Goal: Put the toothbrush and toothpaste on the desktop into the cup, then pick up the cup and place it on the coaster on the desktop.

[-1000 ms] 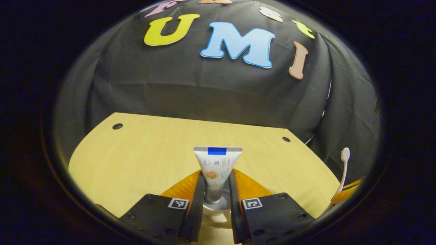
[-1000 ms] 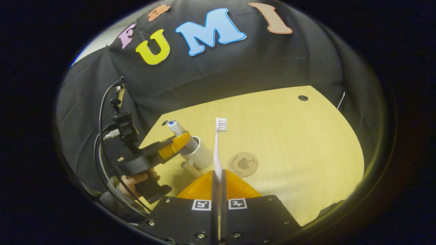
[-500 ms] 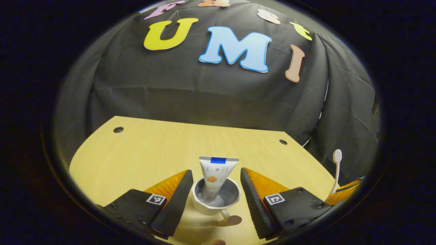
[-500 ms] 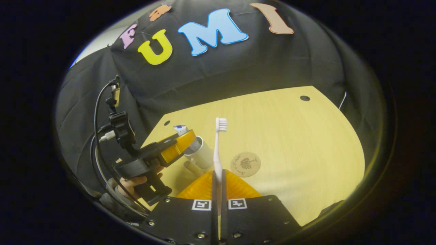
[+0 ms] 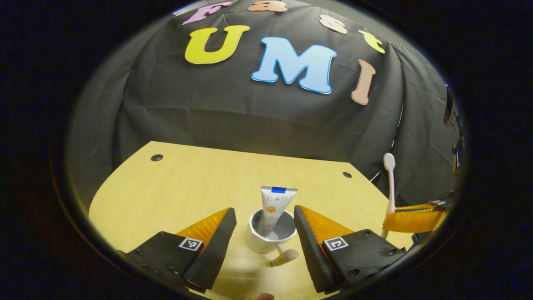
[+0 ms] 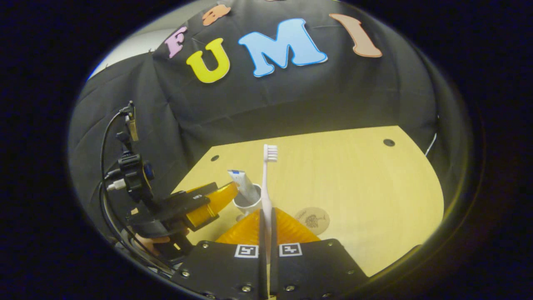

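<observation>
A white toothpaste tube [image 5: 275, 208] leans inside the white cup [image 5: 268, 239] on the wooden bench [image 5: 187, 187], between the left gripper's [image 5: 264, 227] wide-spread fingers; the right gripper [image 6: 266, 233] clamps an upright toothbrush [image 6: 267, 179] near the coaster [image 6: 313, 220].

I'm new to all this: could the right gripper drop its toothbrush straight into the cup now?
Probably yes. The cup stands upright, its mouth only partly taken by the leaning toothpaste. The left gripper is open and straddles the cup, crowding it, so the right gripper should bring the toothbrush from above.
</observation>
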Demonstrator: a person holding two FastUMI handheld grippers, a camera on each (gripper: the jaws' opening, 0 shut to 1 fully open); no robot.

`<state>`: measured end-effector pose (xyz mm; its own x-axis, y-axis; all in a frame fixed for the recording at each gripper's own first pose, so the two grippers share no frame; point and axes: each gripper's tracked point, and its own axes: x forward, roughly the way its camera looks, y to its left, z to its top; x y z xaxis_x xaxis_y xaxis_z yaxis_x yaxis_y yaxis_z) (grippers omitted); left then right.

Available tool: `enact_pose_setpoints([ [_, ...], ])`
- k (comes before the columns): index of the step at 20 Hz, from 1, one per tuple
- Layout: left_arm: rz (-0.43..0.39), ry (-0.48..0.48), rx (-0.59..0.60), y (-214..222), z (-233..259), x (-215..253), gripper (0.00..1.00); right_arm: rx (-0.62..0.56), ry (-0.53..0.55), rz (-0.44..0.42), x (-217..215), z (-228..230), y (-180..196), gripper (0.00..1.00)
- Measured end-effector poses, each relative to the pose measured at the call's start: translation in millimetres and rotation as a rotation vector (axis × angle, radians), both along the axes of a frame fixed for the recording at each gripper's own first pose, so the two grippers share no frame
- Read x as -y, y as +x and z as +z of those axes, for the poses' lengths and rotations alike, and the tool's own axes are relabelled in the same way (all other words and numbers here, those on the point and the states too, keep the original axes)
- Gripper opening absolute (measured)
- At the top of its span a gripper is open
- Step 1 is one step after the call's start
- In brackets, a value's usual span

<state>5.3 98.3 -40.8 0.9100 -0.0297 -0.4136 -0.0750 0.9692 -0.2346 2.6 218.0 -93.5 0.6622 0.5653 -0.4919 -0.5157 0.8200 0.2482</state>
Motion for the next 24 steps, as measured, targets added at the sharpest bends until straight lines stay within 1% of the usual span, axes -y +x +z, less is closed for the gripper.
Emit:
enact_pose_setpoints([
  [5, 0.015, -0.028, -0.026, -25, -1, -7, 0.9, 0.095, 0.049, 0.085, -48, 23, 22, 0.04],
  [7, 0.027, -0.055, -0.038, -35, -4, -9, 0.9, 0.129, 0.068, 0.098, -65, 29, 36, 0.04],
  [11, 0.054, -0.118, -0.073, -55, -11, -17, 0.9, 0.179, 0.102, 0.131, -94, 35, 46, 0.04],
  [13, 0.067, -0.136, -0.091, -64, -17, -20, 0.9, 0.224, 0.105, 0.158, -110, 34, 56, 0.04],
  [15, 0.081, -0.142, -0.11, -74, -23, -22, 0.9, 0.281, 0.089, 0.176, -121, 30, 62, 0.04],
  [18, 0.106, -0.149, -0.13, -86, -31, -26, 0.9, 0.346, 0.037, 0.192, -131, 16, 68, 0.04],
  [24, 0.131, -0.144, -0.144, -91, -30, -32, 0.91, 0.354, -0.063, 0.197, -133, -11, 75, 0.05],
])
